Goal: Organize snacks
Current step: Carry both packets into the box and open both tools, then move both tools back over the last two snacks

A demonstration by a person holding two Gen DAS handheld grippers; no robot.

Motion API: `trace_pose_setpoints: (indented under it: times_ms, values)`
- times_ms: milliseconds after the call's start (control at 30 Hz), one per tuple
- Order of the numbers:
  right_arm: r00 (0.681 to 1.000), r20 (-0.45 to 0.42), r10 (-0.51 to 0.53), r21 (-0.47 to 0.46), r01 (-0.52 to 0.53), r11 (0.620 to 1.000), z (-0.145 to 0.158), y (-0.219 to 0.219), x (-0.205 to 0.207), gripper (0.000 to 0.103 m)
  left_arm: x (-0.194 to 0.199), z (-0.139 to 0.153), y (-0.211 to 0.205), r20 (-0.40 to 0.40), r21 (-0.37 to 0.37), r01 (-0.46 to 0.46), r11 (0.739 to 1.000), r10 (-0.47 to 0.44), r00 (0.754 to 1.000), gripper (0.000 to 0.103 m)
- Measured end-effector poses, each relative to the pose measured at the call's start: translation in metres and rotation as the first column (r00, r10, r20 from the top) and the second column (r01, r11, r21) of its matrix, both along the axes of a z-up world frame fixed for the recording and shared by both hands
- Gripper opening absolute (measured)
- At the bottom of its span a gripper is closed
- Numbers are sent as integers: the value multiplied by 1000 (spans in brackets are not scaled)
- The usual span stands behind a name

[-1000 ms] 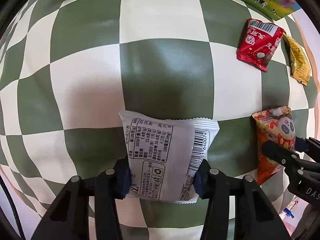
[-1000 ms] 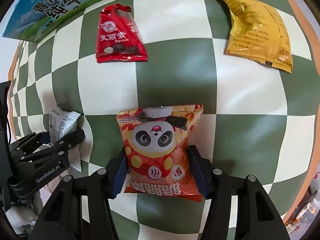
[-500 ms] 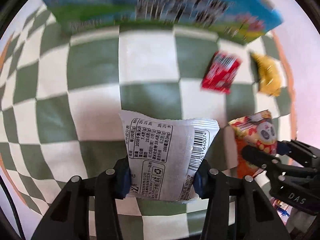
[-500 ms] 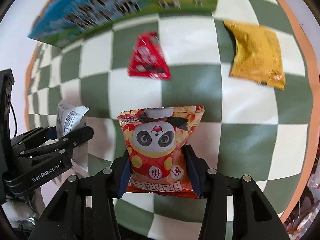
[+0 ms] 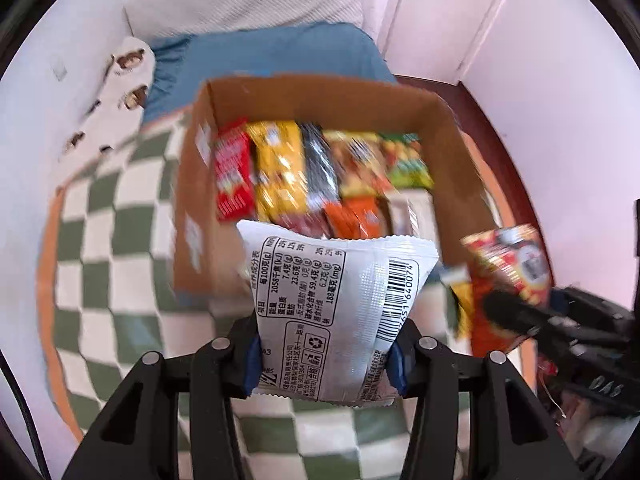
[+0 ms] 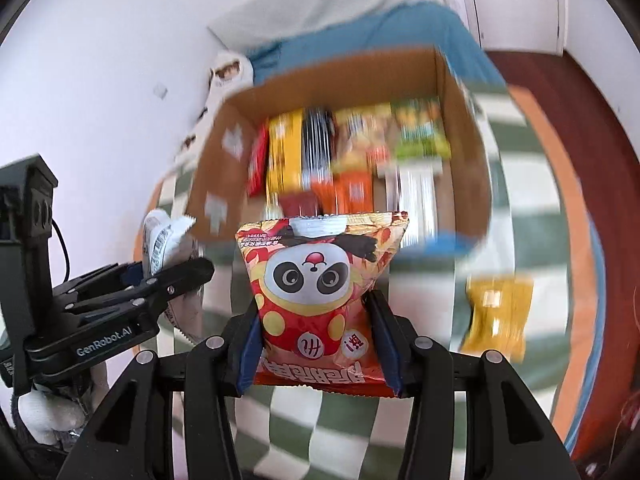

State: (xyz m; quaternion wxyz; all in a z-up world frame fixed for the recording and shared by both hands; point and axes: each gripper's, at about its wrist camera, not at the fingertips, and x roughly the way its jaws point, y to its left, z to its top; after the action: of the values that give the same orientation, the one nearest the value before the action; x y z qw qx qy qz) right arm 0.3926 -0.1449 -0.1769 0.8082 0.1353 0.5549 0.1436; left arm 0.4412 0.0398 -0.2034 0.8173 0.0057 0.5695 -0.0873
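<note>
My left gripper is shut on a white snack packet with a barcode and holds it up in front of an open cardboard box. My right gripper is shut on a red panda snack bag, also raised before the box. The box holds several upright snack packs. Each gripper shows in the other's view: the right one at the right edge, the left one at the left.
The box stands on a green-and-white checkered cloth. A yellow snack bag lies on the cloth right of the panda bag. A blue-covered bed and white walls lie behind the box. Both views are motion-blurred.
Both grippers have lifted and tilted up with their packets. The view has swung from the tabletop to the open box. The red and yellow packets on the cloth have dropped out of the left view.
</note>
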Motion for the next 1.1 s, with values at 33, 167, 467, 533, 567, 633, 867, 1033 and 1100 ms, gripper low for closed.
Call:
trace_pose_setpoints:
  times_ms: [33, 167, 467, 533, 567, 633, 867, 1033, 1100]
  values:
    - [1000, 9, -2, -8, 3, 1000, 1, 1, 11, 52, 9, 0, 1, 0, 19, -4, 1000, 4, 1000, 46]
    - [1000, -1, -17, -36, 17, 999, -10, 7, 65, 52, 58, -16, 12, -22, 100, -35, 994, 37, 999, 46]
    - [995, -77, -62, -94, 54, 994, -68, 11, 130, 52, 106, -73, 22, -135, 165, -51, 985, 73, 988, 46]
    - [994, -83, -67, -105, 58, 993, -76, 13, 138, 52, 110, -81, 23, -150, 162, -56, 985, 81, 985, 46]
    - [994, -82, -67, -113, 57, 992, -79, 15, 142, 52, 112, -86, 23, -160, 163, -59, 985, 86, 983, 46]
    - [994, -83, -65, -126, 54, 991, -84, 18, 147, 52, 114, -91, 24, -176, 155, -61, 986, 88, 980, 47]
    - [985, -152, -81, -193, 51, 980, -104, 21, 164, 102, 124, -101, 29, -196, 135, -104, 985, 130, 972, 78]
    - [986, -142, -89, -229, 55, 972, -100, 17, 162, 102, 122, -88, 28, -173, 122, -122, 985, 142, 975, 78]
    - [988, -126, -90, -236, 58, 970, -95, 15, 158, 102, 119, -83, 27, -162, 123, -126, 984, 145, 976, 78]
